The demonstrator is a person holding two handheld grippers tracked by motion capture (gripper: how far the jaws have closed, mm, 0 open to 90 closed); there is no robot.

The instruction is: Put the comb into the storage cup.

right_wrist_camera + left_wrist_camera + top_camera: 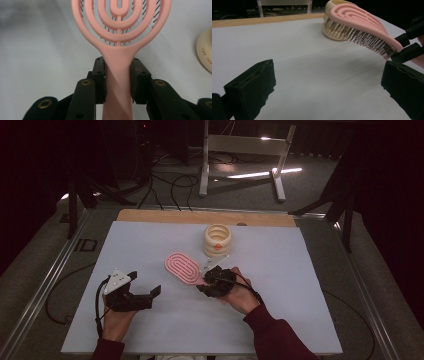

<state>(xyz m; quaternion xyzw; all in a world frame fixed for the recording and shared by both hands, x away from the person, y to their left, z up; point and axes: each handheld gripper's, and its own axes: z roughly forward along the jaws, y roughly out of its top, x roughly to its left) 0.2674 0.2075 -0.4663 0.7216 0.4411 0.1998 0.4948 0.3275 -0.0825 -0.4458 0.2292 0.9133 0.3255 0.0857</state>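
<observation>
Hairbrush [119,32], pink, vented: being carried by its handle, clear of the tabletop [150,245].
Right gripper [118,75] is clamping the narrow stiff handle; light hard plastic, likely slick, bristles facing down. Left gripper [327,85] is hanging open, empty. Cream ringed holder [217,240] is standing just beyond.

Both forearms come in from the near edge of the table. The left gripper [145,287] hangs low over it, pointing right, its jaws spread wide with nothing between them. The right gripper [206,270], held in the right hand [241,295], points up and left, its jaws clamped on a handle.
</observation>
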